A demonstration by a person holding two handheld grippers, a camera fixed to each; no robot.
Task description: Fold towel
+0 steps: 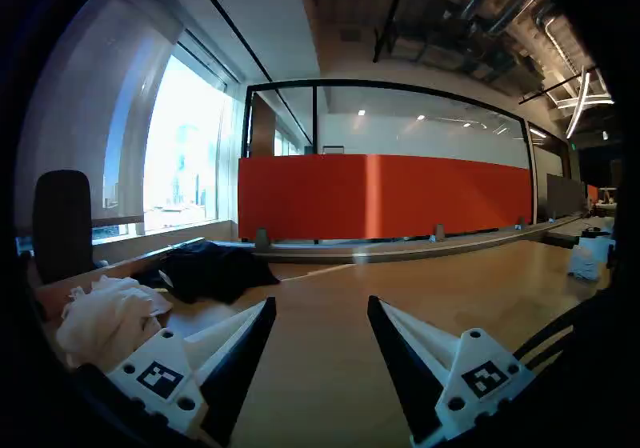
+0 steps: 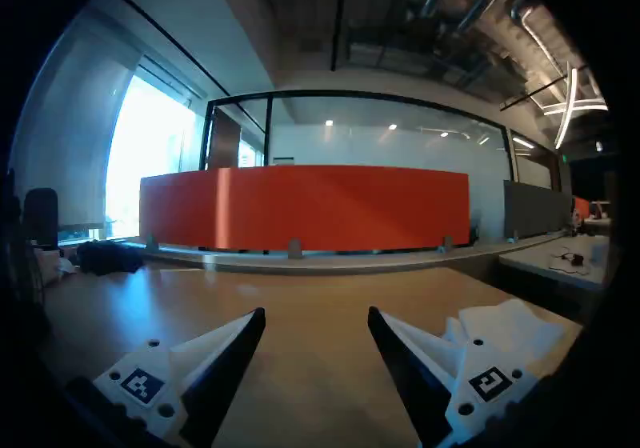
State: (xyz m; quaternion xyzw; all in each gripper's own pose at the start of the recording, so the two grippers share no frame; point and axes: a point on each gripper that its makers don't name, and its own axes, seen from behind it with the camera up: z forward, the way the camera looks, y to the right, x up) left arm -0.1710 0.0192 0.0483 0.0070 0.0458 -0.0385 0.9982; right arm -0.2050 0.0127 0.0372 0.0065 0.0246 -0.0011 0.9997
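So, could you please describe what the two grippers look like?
Both the left gripper and right gripper have two pointed wedge fingers, white outside and black on the inner faces, each carrying a square black-and-white marker. Black cables run beside the left one.

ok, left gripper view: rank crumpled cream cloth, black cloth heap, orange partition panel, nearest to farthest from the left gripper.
1. Crumpled cream cloth, low left, beside the left gripper.
2. Black cloth heap, left, farther back on the wooden table.
3. Orange partition panel, centre, beyond the table.
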